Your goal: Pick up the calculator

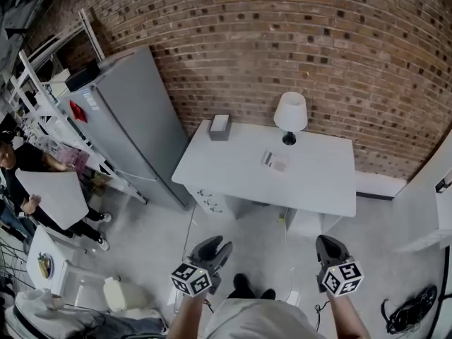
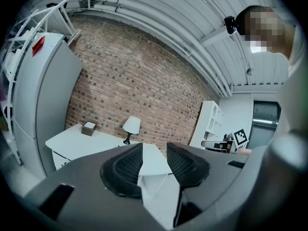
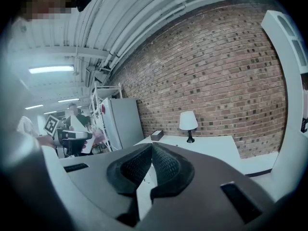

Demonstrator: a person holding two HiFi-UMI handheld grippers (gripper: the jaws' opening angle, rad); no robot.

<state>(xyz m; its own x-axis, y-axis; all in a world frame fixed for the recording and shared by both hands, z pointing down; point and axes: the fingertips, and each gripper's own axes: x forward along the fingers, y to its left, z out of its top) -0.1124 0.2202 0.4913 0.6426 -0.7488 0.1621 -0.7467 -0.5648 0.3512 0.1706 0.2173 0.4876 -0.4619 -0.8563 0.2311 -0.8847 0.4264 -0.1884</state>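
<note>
The calculator (image 1: 275,162), a small flat grey and pale rectangle, lies near the middle of the white table (image 1: 318,182) against the brick wall. Both grippers hang well short of the table, over the floor in front of it. My left gripper (image 1: 214,247) is open, and nothing sits between its dark ribbed pads (image 2: 126,166); through the gap I see only the table. My right gripper (image 1: 328,248) is shut, its pad tips meeting with nothing in them (image 3: 152,148). Neither gripper view shows the calculator clearly.
A white lamp (image 1: 290,115) stands at the table's back and a tissue box (image 1: 219,126) at its back left corner. A grey fridge (image 1: 131,126) stands left of the table beside white racks. People stand at far left. Black cables (image 1: 406,313) lie on the floor at right.
</note>
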